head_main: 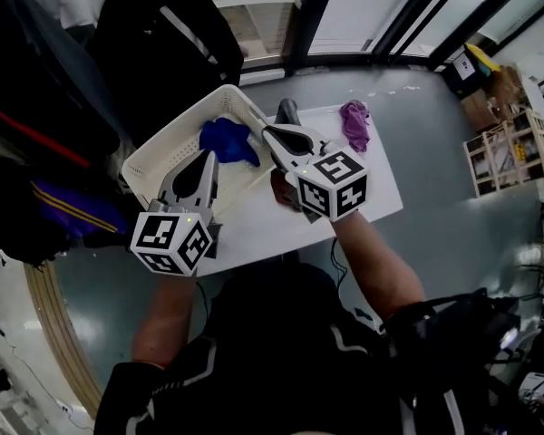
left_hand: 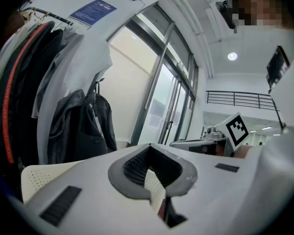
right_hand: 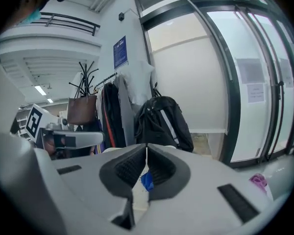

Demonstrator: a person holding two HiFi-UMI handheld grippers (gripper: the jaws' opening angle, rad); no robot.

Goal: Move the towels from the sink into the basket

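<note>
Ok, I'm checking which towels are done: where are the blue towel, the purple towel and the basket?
blue towel [head_main: 227, 141], head view, middle of the cloth.
purple towel [head_main: 354, 123], head view, middle of the bunch.
basket [head_main: 170, 132], head view, its left rim.

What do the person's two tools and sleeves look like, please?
The left tool and right tool match: pale grey tapering bodies, dark ribbed pads inside the jaws, and a white cube with black square markers at the rear of each. The person wears a dark short-sleeved top with pale stripes.
</note>
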